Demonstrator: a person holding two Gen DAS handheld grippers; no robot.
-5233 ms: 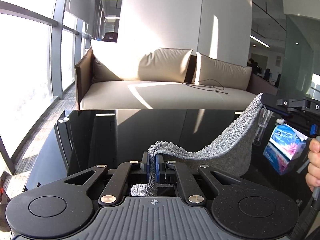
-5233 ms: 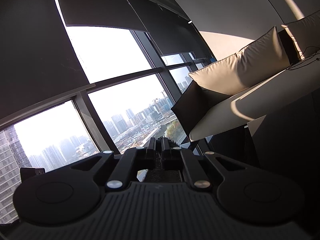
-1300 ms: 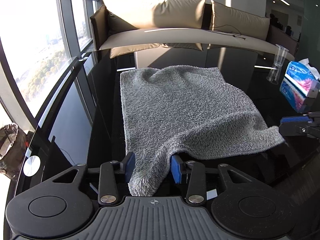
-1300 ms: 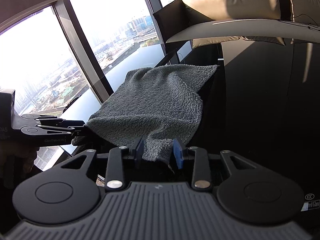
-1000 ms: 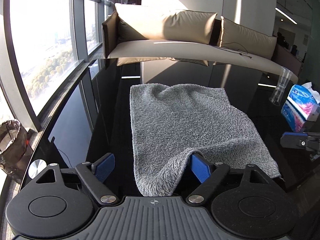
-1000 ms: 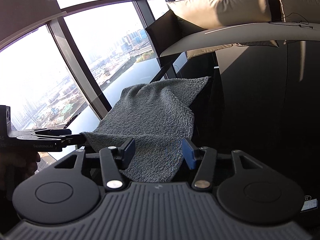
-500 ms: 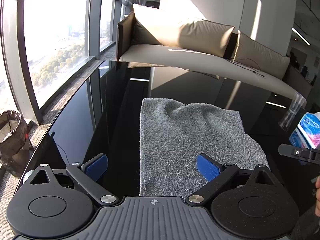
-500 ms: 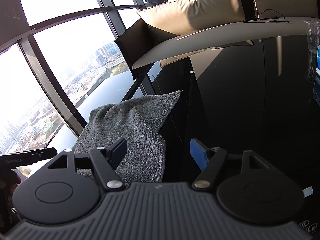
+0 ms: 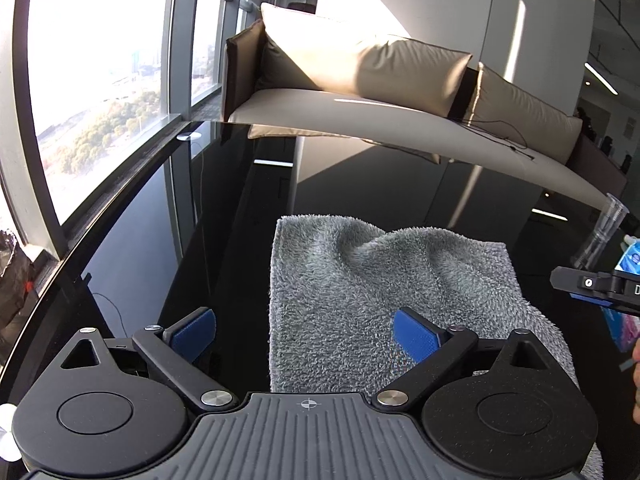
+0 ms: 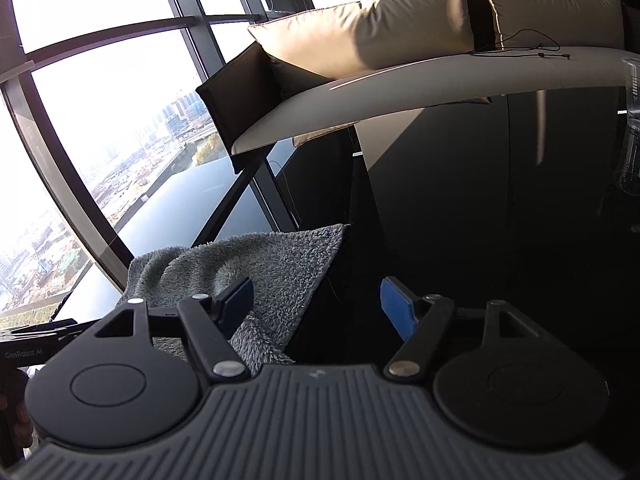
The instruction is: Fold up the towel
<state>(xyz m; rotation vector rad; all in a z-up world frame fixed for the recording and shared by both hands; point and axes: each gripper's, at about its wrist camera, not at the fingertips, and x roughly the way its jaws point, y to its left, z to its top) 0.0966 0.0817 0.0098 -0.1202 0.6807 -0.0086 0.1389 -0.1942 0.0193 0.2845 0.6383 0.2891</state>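
the towel (image 9: 380,280) lies rumpled on the black surface (image 9: 140,240), near its window-side edge. my left claw (image 9: 304,332) and right claw (image 10: 316,300) both gape empty. it looks soft, light and floppy; i'd pinch its near corners.

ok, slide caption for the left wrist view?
Open left hand-held gripper above a grey towel lying on the black table.
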